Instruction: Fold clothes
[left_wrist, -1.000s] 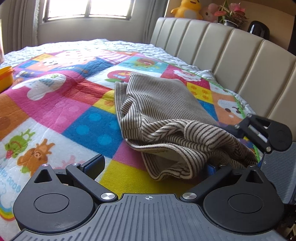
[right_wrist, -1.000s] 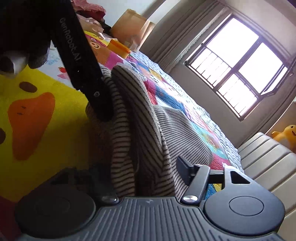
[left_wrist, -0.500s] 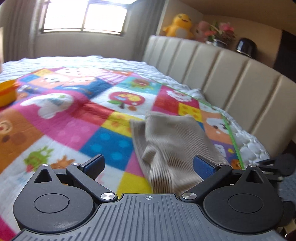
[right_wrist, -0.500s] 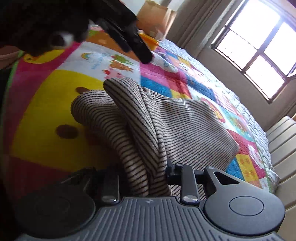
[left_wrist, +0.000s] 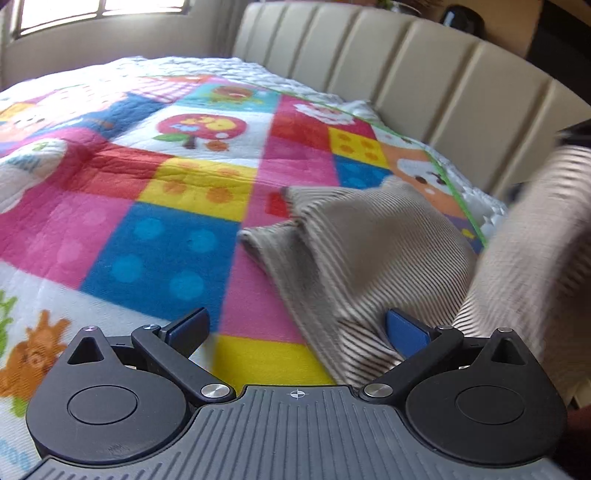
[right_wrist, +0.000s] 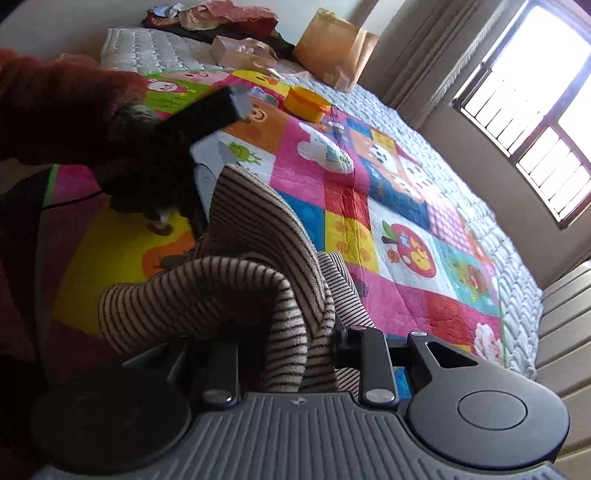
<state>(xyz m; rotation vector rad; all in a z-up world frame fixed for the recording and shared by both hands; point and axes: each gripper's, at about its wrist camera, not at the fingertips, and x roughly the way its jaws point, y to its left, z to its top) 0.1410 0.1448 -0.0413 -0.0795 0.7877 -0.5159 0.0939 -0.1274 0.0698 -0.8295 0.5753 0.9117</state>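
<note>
Currently the right gripper is clamped on a bunched fold of the striped garment, lifting it off the patchwork quilt; the left gripper, jaws apart, hovers beside it; mid-fold, likely needing the lifted part laid flat

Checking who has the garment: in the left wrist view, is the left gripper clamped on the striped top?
No: the left gripper has its fingers spread wide, with the striped top lying loose between them on the quilt.
</note>
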